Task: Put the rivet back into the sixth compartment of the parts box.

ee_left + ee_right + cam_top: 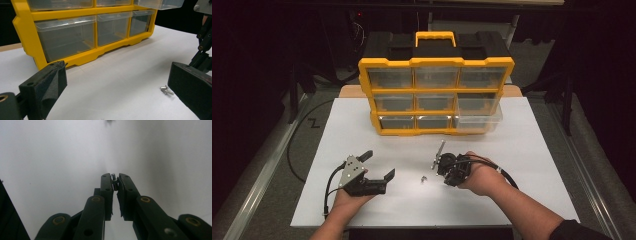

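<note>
Between the right gripper (114, 178) jaws: small silvery screw (114, 180).

The yellow organizer (436, 95) blocks the counter (522, 165) at 12 o'clock; its pulled-out bottom-right drawer (479, 120) juts toward 6 o'clock. Open white surface lies between organizer and both grippers. A small wing bolt (423, 178) lies between them.
</note>
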Demonstrator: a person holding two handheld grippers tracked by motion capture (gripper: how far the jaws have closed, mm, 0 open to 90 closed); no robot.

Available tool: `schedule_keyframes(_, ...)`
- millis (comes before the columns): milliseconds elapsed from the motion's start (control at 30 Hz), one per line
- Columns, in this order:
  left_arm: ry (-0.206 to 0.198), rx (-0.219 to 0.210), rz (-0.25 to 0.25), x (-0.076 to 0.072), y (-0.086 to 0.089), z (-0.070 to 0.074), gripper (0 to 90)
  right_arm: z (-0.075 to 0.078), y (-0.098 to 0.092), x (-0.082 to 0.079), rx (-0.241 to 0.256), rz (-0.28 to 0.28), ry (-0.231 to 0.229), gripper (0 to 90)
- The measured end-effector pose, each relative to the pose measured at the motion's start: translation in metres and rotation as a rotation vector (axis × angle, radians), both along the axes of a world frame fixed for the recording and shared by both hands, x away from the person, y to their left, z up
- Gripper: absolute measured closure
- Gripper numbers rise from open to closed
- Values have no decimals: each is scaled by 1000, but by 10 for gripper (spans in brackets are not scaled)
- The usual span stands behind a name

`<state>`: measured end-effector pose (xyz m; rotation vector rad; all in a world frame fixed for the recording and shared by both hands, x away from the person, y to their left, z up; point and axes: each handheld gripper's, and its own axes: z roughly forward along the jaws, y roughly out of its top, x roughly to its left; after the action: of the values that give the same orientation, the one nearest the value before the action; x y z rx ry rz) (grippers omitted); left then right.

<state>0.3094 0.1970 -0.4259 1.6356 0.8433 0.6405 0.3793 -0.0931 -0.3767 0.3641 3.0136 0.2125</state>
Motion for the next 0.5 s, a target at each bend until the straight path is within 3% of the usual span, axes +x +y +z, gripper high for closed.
schedule_keyframes(33,0,0,0,0,0,0,31,0,0,0,0,0,0,850)
schedule_keyframes(67,0,0,0,0,0,0,31,1,-5,-1,-3,-43,14,851)
schedule_keyframes(133,0,0,-1,0,0,0,31,2,-10,0,-8,-43,12,850)
schedule_keyframes(167,0,0,-1,0,0,0,31,2,-12,-2,-11,-82,29,851)
schedule_keyframes(200,-1,1,-1,0,0,0,31,2,-15,0,-9,-67,23,850)
schedule_keyframes(500,-2,0,-1,0,0,0,31,4,-38,2,-19,-100,19,850)
